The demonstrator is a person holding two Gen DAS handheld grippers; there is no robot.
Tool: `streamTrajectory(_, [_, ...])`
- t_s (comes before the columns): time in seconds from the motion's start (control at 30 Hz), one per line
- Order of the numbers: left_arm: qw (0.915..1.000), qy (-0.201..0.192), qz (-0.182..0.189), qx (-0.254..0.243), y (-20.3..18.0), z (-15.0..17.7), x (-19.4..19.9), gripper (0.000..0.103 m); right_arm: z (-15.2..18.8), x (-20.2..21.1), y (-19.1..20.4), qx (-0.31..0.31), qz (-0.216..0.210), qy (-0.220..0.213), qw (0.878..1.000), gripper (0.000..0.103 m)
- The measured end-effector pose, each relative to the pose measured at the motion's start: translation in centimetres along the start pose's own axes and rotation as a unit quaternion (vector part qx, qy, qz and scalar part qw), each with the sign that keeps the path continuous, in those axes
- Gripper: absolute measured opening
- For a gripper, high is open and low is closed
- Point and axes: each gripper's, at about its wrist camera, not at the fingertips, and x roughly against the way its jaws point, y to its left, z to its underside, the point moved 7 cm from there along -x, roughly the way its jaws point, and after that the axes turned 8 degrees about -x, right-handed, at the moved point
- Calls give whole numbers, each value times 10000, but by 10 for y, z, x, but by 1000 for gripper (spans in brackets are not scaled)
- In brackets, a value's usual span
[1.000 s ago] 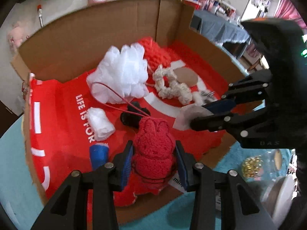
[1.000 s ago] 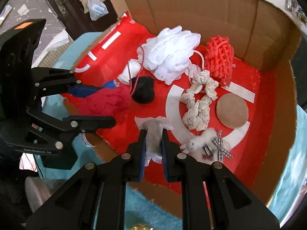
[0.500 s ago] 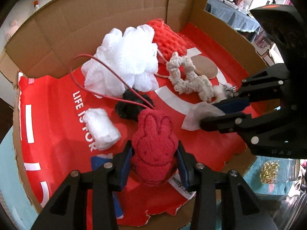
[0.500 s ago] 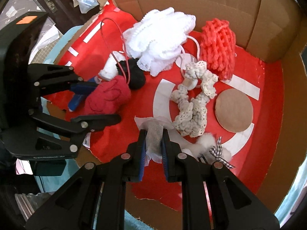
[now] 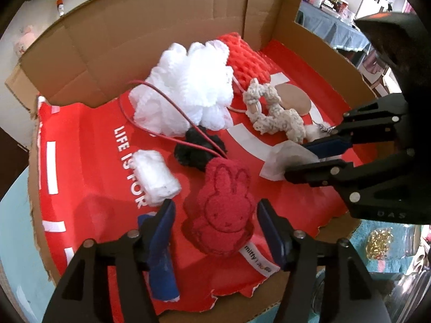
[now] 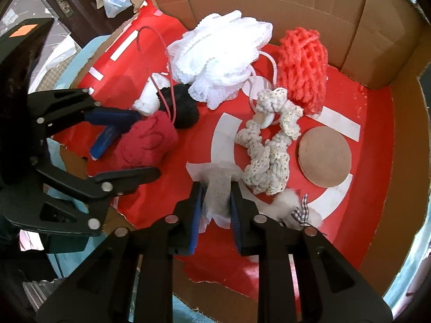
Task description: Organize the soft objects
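Observation:
A red bunny plush (image 5: 223, 210) lies on the red liner (image 5: 89, 167) of a cardboard box, its red cord looping back over a black pom (image 5: 196, 150). My left gripper (image 5: 215, 223) straddles the bunny; its jaws are opening and the pads stand clear of its sides. From the right wrist view the left gripper (image 6: 148, 144) is beside the bunny (image 6: 145, 142). My right gripper (image 6: 215, 207) is shut on a thin white gauze sheet (image 6: 216, 191) just above the liner, its jaws starting to open. The left wrist view shows the right gripper (image 5: 295, 158) with the gauze (image 5: 285, 156).
In the box lie a white mesh puff (image 6: 218, 53), a coral knitted net (image 6: 301, 70), a cream crochet scrunchie (image 6: 266, 158), a brown round pad (image 6: 324, 156), a white roll (image 5: 156, 177), a blue tube (image 5: 161, 269) and a fluffy toy with a checked bow (image 6: 288, 207). Cardboard walls (image 5: 134, 40) close the back.
The left jaws have spread off the red bunny, which now rests on the liner. Both grippers sank closer to the box floor. The right jaws have widened slightly on the gauze.

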Motion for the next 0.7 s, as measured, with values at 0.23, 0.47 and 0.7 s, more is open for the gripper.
streamTrajectory(0.23, [9995,-200,-60,256,4,8,19,77,4,8,0,-163,119,-147,9997,44])
streamTrajectory(0.47, [9966,-559,-148,592,3,15,47,88,4,34,-3,-450,415,-589,9964,75])
streamTrajectory(0.7, [9886,-864,-467,1139,6,22,59,100,26,73,-15,-1148,771,-965,9857,75])
